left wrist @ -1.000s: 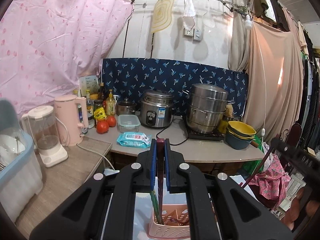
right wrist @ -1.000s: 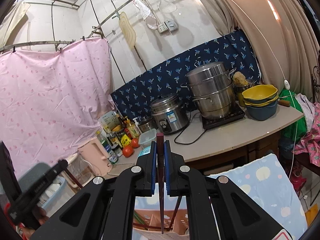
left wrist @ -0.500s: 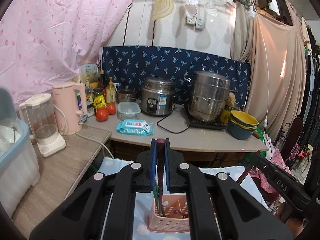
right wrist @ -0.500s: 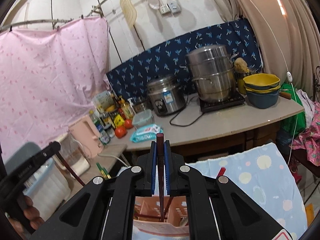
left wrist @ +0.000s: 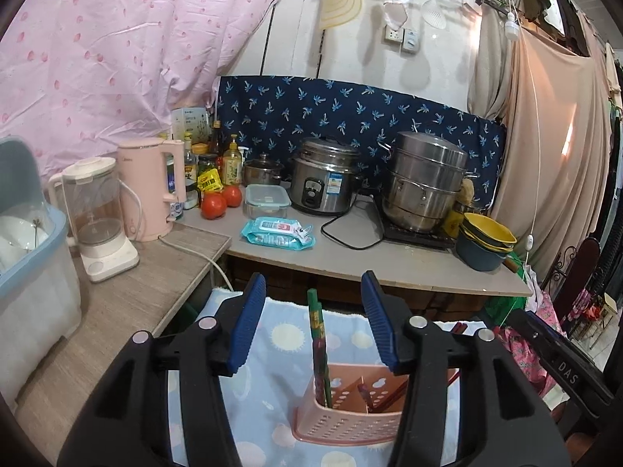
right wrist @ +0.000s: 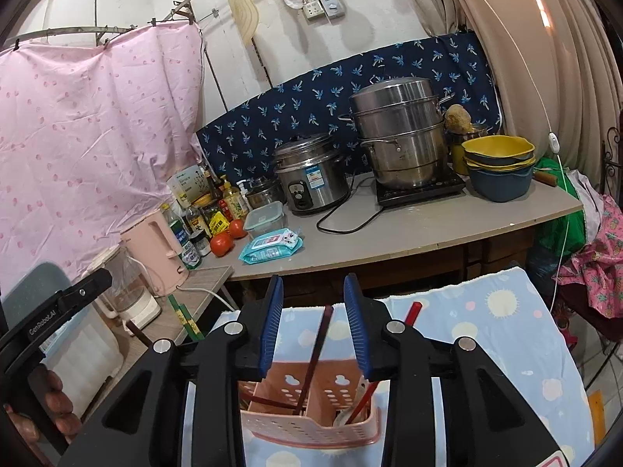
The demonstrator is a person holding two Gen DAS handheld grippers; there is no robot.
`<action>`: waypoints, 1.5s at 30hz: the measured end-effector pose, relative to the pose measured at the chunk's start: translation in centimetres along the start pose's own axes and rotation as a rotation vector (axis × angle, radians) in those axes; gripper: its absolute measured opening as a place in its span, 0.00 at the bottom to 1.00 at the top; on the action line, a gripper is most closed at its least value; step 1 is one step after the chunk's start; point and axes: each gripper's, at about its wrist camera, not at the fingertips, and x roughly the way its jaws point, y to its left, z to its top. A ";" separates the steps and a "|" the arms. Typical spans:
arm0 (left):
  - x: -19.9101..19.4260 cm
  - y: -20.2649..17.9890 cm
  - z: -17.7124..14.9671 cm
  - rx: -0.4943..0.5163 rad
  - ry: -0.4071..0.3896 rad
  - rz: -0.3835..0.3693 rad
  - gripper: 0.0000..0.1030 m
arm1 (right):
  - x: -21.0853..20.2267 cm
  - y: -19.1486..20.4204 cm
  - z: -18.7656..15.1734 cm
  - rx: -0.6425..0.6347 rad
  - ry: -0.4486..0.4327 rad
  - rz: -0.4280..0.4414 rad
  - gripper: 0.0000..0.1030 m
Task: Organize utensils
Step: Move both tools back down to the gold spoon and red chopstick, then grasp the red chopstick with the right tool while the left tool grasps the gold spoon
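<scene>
Both hand-held grippers (left wrist: 313,325) (right wrist: 313,323) just opened, releasing chopsticks (left wrist: 319,346).

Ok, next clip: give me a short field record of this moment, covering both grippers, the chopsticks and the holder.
left gripper: open, jaws just opened; green chopsticks stand free between them
right gripper: open, jaws just opened; dark red chopstick loose between them
holder: pink perforated basket on blue patterned cloth
chopsticks: all standing tilted in the basket
stage: both loads released

Chopstick (right wrist: 314,354) loose between hand-held gripper (right wrist: 313,319) pads
</scene>
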 end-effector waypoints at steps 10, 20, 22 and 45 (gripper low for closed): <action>-1.4 0.1 -3.2 0.046 0.045 0.019 0.47 | -1.6 0.3 -3.7 -0.044 0.064 -0.011 0.34; -3.0 1.9 -10.5 0.047 0.183 0.037 0.47 | -4.9 0.0 -10.3 -0.086 0.171 -0.037 0.34; -3.3 2.4 -12.3 0.036 0.217 0.043 0.47 | -5.9 0.0 -11.8 -0.107 0.189 -0.053 0.34; -9.9 5.0 -29.2 -0.026 0.499 0.108 0.47 | -13.6 3.3 -31.6 -0.136 0.549 -0.007 0.30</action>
